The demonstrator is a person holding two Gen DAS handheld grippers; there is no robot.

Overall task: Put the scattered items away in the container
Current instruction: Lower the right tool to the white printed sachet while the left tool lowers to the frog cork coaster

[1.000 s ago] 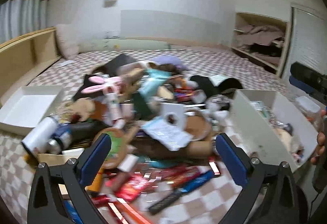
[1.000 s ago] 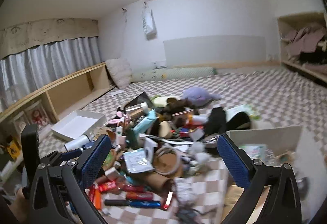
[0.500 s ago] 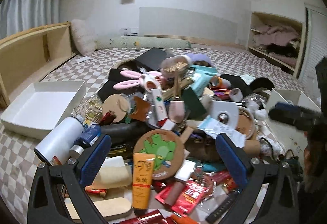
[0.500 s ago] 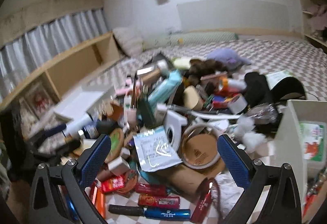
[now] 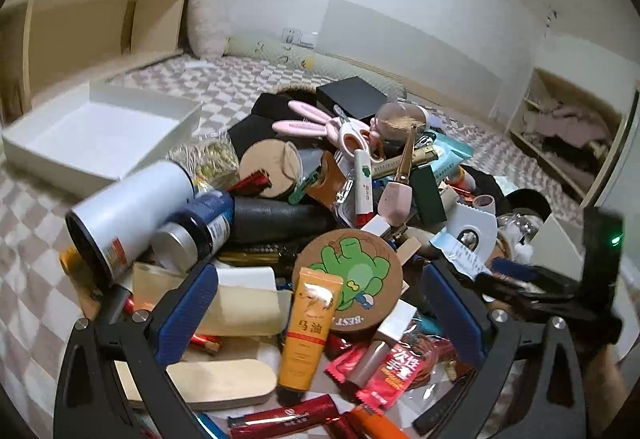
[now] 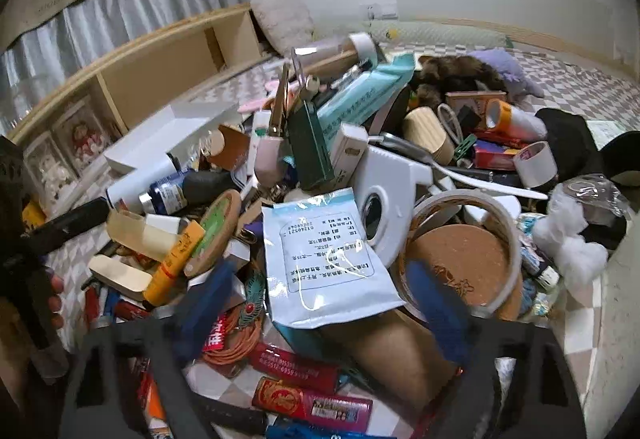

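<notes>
Both claws have dropped nearer the clutter pile. Right claw (image 6: 320, 303) has been narrowing, seemingly astride the pale-blue printed sachet (image 6: 326, 259) at twelve o'clock, grasping nothing; left claw (image 5: 320, 311) gapes empty.

— What sort of place is this?
— A home, a bedroom by the look: a checkered mat (image 5: 248, 79) covers the floor, with a pillow (image 5: 206, 23) against the wall at eleven o'clock.
— Anything else?
— Curtains (image 6: 120, 7) above a low wooden shelf (image 6: 160, 67), and folded clothes (image 5: 568, 127) in a nook at three o'clock.
</notes>
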